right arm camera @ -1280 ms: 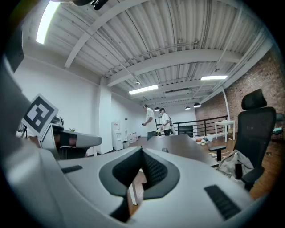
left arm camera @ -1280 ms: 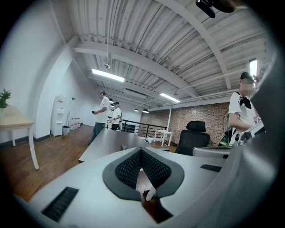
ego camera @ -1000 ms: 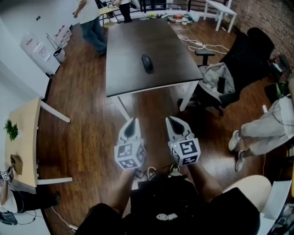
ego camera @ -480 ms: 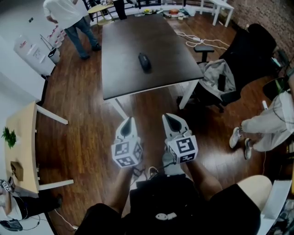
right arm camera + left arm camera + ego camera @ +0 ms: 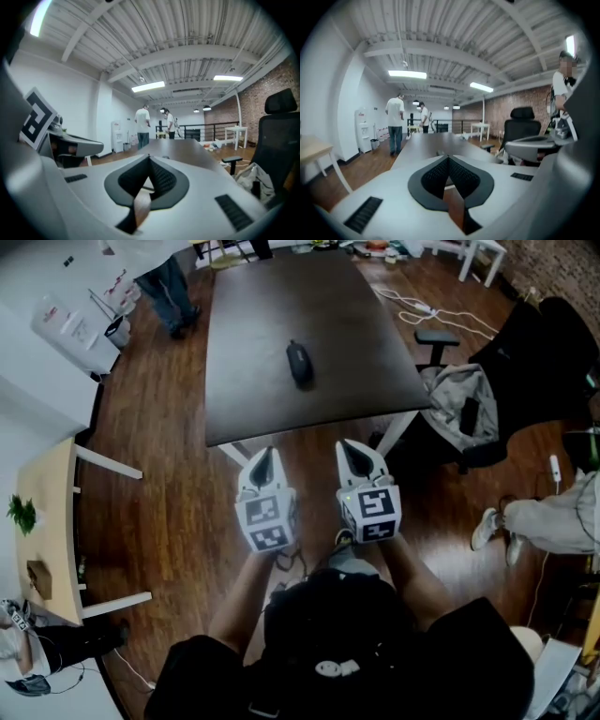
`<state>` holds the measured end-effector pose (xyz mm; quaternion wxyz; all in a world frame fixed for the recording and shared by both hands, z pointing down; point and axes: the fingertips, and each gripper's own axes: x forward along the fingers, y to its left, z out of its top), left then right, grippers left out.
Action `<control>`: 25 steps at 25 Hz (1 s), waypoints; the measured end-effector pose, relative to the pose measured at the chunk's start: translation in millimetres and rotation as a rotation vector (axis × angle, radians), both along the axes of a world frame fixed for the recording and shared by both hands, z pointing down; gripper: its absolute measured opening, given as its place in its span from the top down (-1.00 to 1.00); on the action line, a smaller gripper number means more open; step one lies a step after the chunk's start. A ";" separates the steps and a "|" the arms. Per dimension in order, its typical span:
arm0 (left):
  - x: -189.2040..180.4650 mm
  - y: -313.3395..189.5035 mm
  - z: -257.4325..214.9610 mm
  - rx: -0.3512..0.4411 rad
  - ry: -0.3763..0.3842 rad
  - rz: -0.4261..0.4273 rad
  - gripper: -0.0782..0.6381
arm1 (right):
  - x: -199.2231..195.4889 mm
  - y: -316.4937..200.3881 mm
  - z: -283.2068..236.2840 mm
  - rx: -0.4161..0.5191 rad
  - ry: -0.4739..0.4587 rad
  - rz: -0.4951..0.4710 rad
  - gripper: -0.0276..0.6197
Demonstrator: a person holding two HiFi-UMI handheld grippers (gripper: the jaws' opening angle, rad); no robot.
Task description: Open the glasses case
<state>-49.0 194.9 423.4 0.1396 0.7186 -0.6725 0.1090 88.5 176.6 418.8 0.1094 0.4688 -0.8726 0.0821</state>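
A dark oval glasses case (image 5: 299, 363) lies shut near the middle of a long dark table (image 5: 253, 381). My left gripper (image 5: 266, 457) and my right gripper (image 5: 348, 449) hover side by side over the wooden floor just short of the table's near edge. Both point toward the table. Both are shut with nothing between the jaws. In the left gripper view the case (image 5: 440, 153) is a small dark bump on the tabletop beyond the gripper (image 5: 448, 158); in the right gripper view the right gripper (image 5: 150, 158) hides most of the near tabletop.
A black office chair with a grey jacket (image 5: 459, 409) stands at the table's right corner. A person's legs (image 5: 544, 521) reach in from the right. A light wooden desk (image 5: 47, 521) stands at the left. Two people (image 5: 396, 122) stand at the table's far end.
Both grippers have moved forward toward the table's near edge, still shut. The table and the case now appear closer and lower in the head view.
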 end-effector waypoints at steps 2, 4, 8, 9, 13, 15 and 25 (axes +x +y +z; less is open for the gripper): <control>10.1 -14.8 46.6 -0.271 -0.020 0.043 0.78 | 10.0 -22.1 46.0 -0.221 0.112 0.037 0.87; 24.1 -25.3 90.1 -0.497 0.091 0.087 0.78 | 16.3 -36.3 99.4 -0.486 0.140 0.063 0.87; 51.6 -34.6 143.6 -0.678 0.249 0.119 0.78 | 28.1 -44.8 168.4 -0.750 0.106 0.101 0.87; 54.1 -37.5 149.9 -0.691 0.241 0.117 0.78 | 28.7 -47.4 174.4 -0.768 0.103 0.097 0.87; 57.4 -49.2 166.3 -0.735 0.230 0.086 0.78 | 30.6 -61.6 181.1 -0.775 0.114 0.066 0.87; 60.1 -61.8 166.5 -0.720 0.237 0.081 0.78 | 30.9 -70.5 183.2 -0.772 0.117 0.054 0.87; 51.0 -100.0 171.6 -0.710 0.249 0.067 0.78 | 16.8 -111.7 180.8 -0.727 0.111 0.025 0.87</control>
